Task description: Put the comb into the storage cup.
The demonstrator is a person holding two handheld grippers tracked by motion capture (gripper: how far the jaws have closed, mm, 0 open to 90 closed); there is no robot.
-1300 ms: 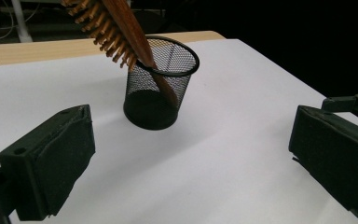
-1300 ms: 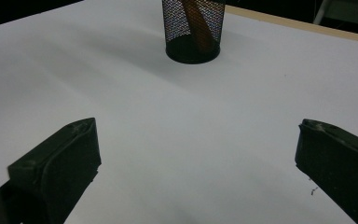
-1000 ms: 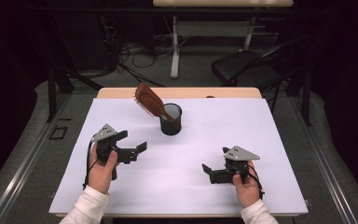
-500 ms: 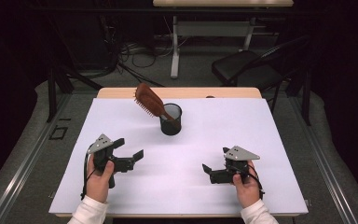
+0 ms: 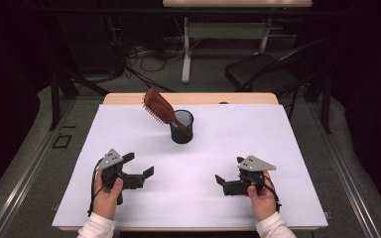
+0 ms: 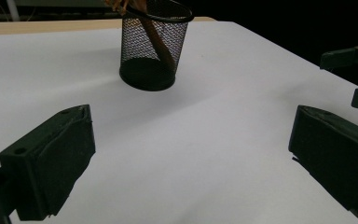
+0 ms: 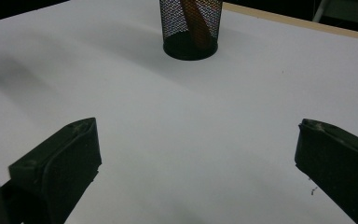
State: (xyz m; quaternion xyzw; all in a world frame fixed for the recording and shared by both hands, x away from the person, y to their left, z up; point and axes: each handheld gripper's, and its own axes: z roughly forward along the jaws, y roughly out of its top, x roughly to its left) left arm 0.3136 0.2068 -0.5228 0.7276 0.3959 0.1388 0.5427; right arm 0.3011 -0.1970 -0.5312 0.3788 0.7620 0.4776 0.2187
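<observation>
A black mesh cup point(image 5: 182, 128) stands upright at the back middle of the white table point(image 5: 258, 134). A brown hairbrush point(image 5: 158, 105) rests handle-down in it, its head leaning out to the upper left. My left gripper point(image 5: 140, 164) is open at the front left, jaws aimed right, nothing between them. My right gripper point(image 5: 228, 170) is open at the front right, jaws aimed left, also empty. The left gripper view has the cup point(image 6: 153, 49) ahead of the left gripper point(image 6: 191, 154). In the right gripper view the cup point(image 7: 190, 29) sits beyond the right gripper point(image 7: 196, 158).
A strip of wooden tabletop point(image 5: 129, 98) shows behind the white sheet. Past the table are a dark chair point(image 5: 263, 74), a desk leg point(image 5: 185, 49) and floor cables point(image 5: 129, 54). The right gripper point(image 6: 354, 70) shows at the left gripper view's right edge.
My left gripper has dropped lower and come back toward the table's front edge. The right gripper, cup and hairbrush have stayed put.
</observation>
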